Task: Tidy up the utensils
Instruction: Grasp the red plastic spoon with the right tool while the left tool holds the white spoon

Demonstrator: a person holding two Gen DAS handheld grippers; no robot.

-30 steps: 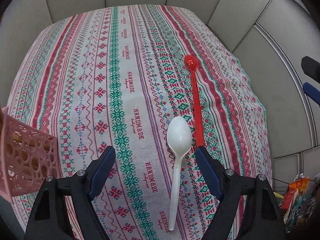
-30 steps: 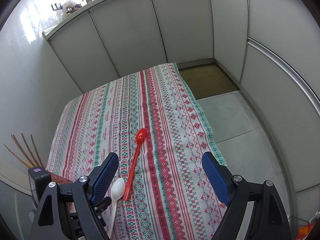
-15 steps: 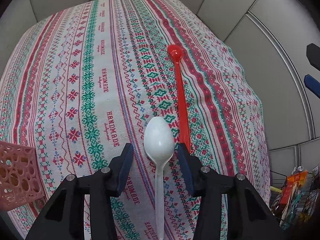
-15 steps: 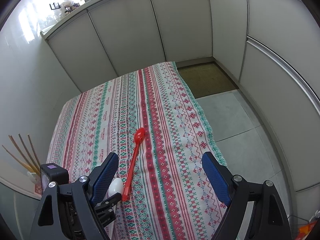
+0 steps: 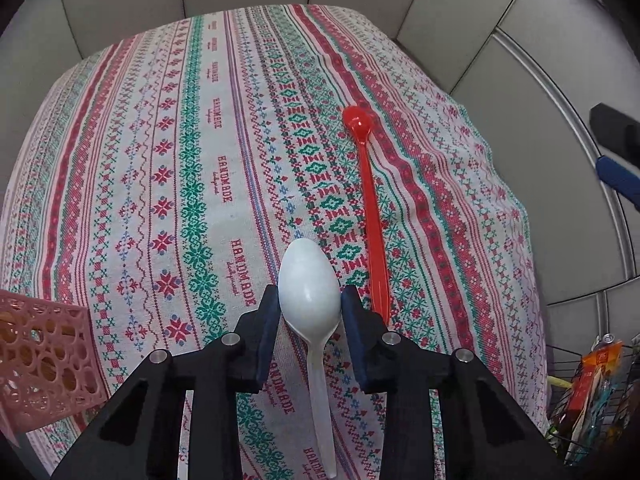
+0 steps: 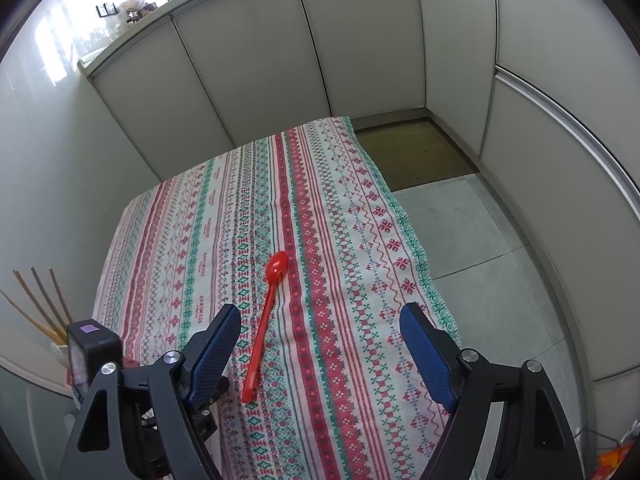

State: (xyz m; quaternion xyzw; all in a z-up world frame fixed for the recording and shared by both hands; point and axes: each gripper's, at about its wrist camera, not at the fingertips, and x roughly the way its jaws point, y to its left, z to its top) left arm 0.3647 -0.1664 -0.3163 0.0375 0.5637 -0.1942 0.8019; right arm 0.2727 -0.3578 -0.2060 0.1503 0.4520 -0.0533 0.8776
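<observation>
Your left gripper (image 5: 309, 300) is closing, its fingers touching both sides of the white spoon (image 5: 310, 292) bowl on the patterned surface (image 5: 160, 160). Your right gripper (image 6: 320, 320) hangs wide, closing slightly, above the red spoon (image 6: 266, 316), holding nothing.

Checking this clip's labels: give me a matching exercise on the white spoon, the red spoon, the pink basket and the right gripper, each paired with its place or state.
Things:
1. white spoon
2. red spoon
3. pink basket
4. right gripper

Places or states:
A. at the cloth's left edge, perforated wall
B. lying free on the cloth, handle toward the camera
C. bowl between the closing jaws of the left gripper
D. jaws wide, nothing between them

Pairs: 1-C, 2-B, 3-A, 4-D
</observation>
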